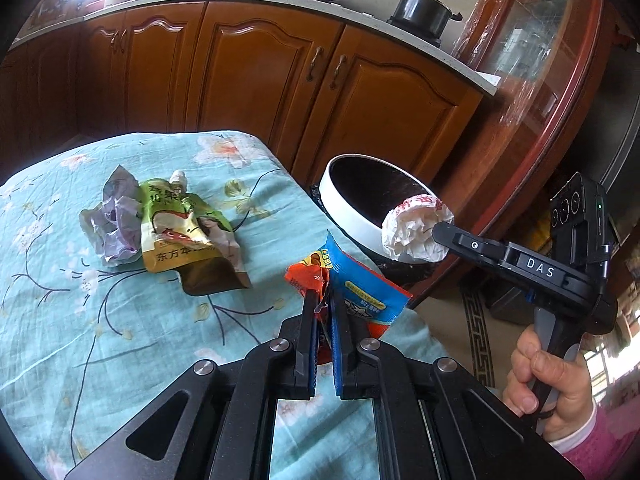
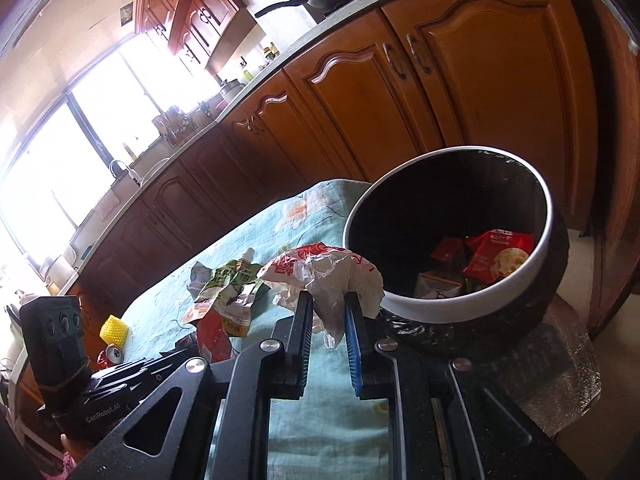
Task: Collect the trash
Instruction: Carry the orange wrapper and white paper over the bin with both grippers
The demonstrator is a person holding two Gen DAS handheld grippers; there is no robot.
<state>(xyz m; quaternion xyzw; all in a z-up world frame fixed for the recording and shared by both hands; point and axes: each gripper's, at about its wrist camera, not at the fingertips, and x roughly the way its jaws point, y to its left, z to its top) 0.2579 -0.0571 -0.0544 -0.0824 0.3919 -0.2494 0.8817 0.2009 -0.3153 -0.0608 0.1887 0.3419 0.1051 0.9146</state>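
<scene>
My left gripper (image 1: 325, 300) was clamped on two snack wrappers at once, an orange wrapper (image 1: 305, 278) and a blue wrapper (image 1: 360, 292), both pinched between the fingers and held above the near corner of the table (image 1: 60, 320), just short of the bin (image 1: 352, 216); my right gripper (image 2: 329, 312) was closed on a crumpled white bag (image 2: 332, 272) with red print, holding it close against the bin's white rim (image 2: 460, 304), on the table side; in the left view that same bag (image 1: 416, 232) hung right at the rim, with my right hand (image 1: 548, 384) wrapped around the handle below; the bin stood just past the table's far right edge, in front of the wooden cabinets (image 1: 256, 68); inside it lay a red packet (image 2: 500, 256) and a small carton (image 2: 436, 284); back on the flowered cloth, well away from the bin, a green pouch (image 1: 188, 228) with a white spout lay flat, touching a crumpled lilac paper (image 1: 114, 224) on the side farther from the bin; beyond the table's far end from the bin, a yellow ridged thing (image 2: 114, 330) and a red can (image 2: 112, 354) sat together.
</scene>
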